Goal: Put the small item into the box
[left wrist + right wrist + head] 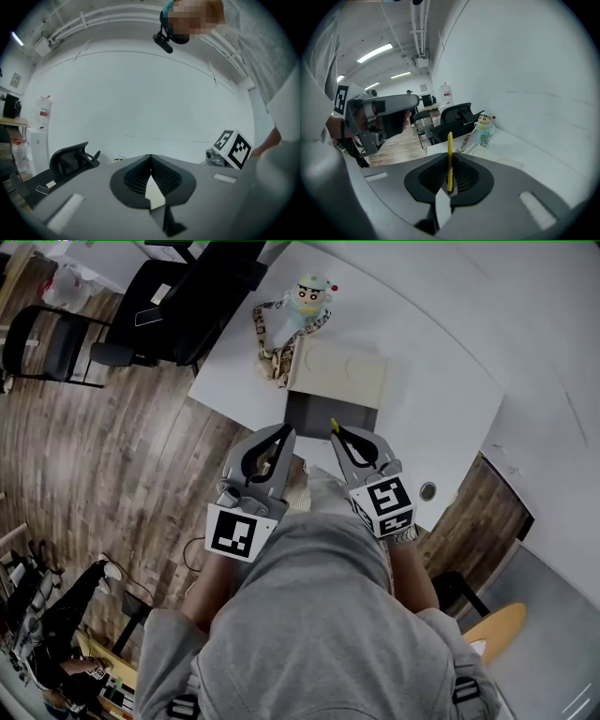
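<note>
Pinches the yellow stick (449, 146) upright in the right gripper (338, 434) at the box's (317, 414) near rim, left gripper (284, 434) pressed together and empty alongside, and may drop it short of the opening if released here.

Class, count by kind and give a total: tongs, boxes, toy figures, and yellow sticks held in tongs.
Grey two-jaw tongs: 2, left tongs and right tongs
Open beige box: 1
Pale blue cartoon toy figure: 1
Thin yellow stick: 1
Total: 5
</note>
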